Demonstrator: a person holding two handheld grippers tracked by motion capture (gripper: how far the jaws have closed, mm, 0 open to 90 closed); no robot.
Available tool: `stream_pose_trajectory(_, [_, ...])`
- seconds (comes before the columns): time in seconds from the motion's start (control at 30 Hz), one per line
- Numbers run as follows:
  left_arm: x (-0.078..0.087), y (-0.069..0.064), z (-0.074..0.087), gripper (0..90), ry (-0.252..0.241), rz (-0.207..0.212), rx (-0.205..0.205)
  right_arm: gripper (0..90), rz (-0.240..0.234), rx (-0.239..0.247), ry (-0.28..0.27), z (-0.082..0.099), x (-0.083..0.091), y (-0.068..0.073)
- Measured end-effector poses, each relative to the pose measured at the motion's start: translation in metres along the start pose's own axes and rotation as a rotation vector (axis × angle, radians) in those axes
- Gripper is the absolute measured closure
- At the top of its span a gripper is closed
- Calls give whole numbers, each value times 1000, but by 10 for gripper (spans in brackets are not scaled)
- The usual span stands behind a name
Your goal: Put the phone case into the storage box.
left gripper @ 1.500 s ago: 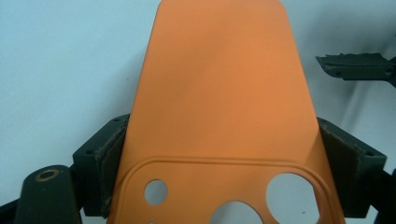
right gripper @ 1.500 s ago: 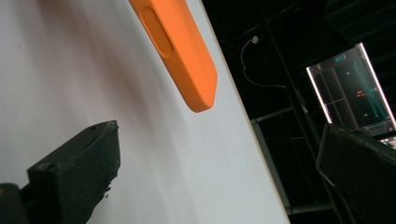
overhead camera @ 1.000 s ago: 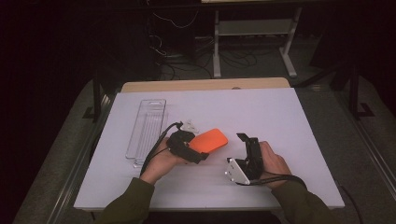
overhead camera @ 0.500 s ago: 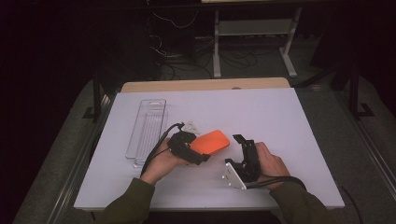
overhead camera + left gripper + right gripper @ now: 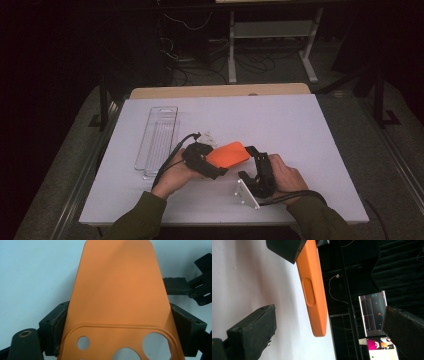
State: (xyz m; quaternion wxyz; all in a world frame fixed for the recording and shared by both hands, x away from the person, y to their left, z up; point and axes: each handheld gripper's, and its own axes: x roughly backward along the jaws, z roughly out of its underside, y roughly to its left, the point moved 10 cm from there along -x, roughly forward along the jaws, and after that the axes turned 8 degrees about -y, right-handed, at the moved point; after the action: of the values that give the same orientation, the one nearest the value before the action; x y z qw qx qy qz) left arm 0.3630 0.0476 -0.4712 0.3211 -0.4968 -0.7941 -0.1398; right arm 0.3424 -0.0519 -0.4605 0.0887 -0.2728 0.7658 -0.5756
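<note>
while the left tongs [image 5: 220, 165] stay clamped on the camera end of the orange silicone phone case [image 5: 228, 154] just above the white table [image 5: 310, 130], the open right tongs [image 5: 254, 152] should straddle its free end squarely before closing.

Plain orange phone case [image 5: 228, 154], black jaws, white table [image 5: 310, 130], clear tray [image 5: 157, 140].

Table [image 5: 310, 130] evenly lit from above; surroundings dark. Soft shadows, no glare. Gripper views close and slightly soft.
</note>
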Motion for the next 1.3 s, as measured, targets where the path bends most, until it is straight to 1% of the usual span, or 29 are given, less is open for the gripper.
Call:
stream_pose_trajectory(0.07, [-1,-2,-1,150,-10,4,8,0,9,6,-5,-1,0,-1])
stream_pose_trajectory(0.13, [-1,-1,-1,150,-7,10,-7,0,11,17,-7,-2,-1,0])
stream_pose_trajectory(0.17, [-1,-1,0,150,0,11,-18,0,11,16,-10,-2,-1,1])
stream_pose_trajectory(0.27, [-2,-4,-2,150,-11,16,-9,0,11,27,-11,-3,-1,1])
stream_pose_trajectory(0.3, [-3,-6,-3,150,-19,21,8,0,10,29,-11,-4,-1,2])
stream_pose_trajectory(0.37, [-2,-6,-2,150,-6,26,-18,0,26,43,-14,-5,-2,0])
stream_pose_trajectory(0.43, [-4,-9,-4,150,-27,30,2,0,24,49,-16,-6,-2,1])
stream_pose_trajectory(0.5, [-4,-9,-3,150,-22,35,-9,0,37,57,-27,-7,-3,0])
stream_pose_trajectory(0.57, [-4,-9,-3,150,-18,39,-19,0,33,64,-18,-7,-2,1])
stream_pose_trajectory(0.67, [-4,-9,-3,150,-21,42,-21,1,44,75,-25,-7,-4,2])
stream_pose_trajectory(0.7, [-4,-10,-4,150,-27,42,-13,2,46,79,-25,-7,-4,2])
stream_pose_trajectory(0.73, [-5,-11,-5,150,-38,40,0,11,47,82,-22,-7,-4,2])
stream_pose_trajectory(0.77, [-5,-12,-5,150,-38,41,3,20,48,85,-22,-8,-4,2])
stream_pose_trajectory(0.8, [-5,-12,-5,150,-38,40,3,29,50,84,-21,-8,-4,2])
stream_pose_trajectory(0.83, [-4,-11,-4,150,-26,42,-12,40,58,85,-24,-9,-4,2])
stream_pose_trajectory(0.9, [-5,-11,-4,150,-27,41,-12,71,60,88,-24,-10,-4,2])
stream_pose_trajectory(0.93, [-5,-12,-5,150,-40,39,3,82,65,91,-26,-10,-4,2])
stream_pose_trajectory(0.97, [-5,-11,-5,150,-38,38,1,91,69,94,-25,-10,-4,2])
stream_pose_trajectory(1.07, [-5,-12,-5,150,-38,37,13,118,75,105,-19,-10,-4,2])
stream_pose_trajectory(1.13, [-5,-12,-5,150,-38,37,13,132,75,116,-10,-10,-3,2])
stream_pose_trajectory(1.17, [-5,-11,-4,150,-28,37,1,141,77,128,-6,-10,-3,1])
stream_pose_trajectory(1.23, [-5,-12,-4,150,-27,37,4,190,74,131,-2,-10,-3,2])
stream_pose_trajectory(1.3, [-4,-12,-3,150,-20,36,-6,248,61,123,-1,-11,-3,3])
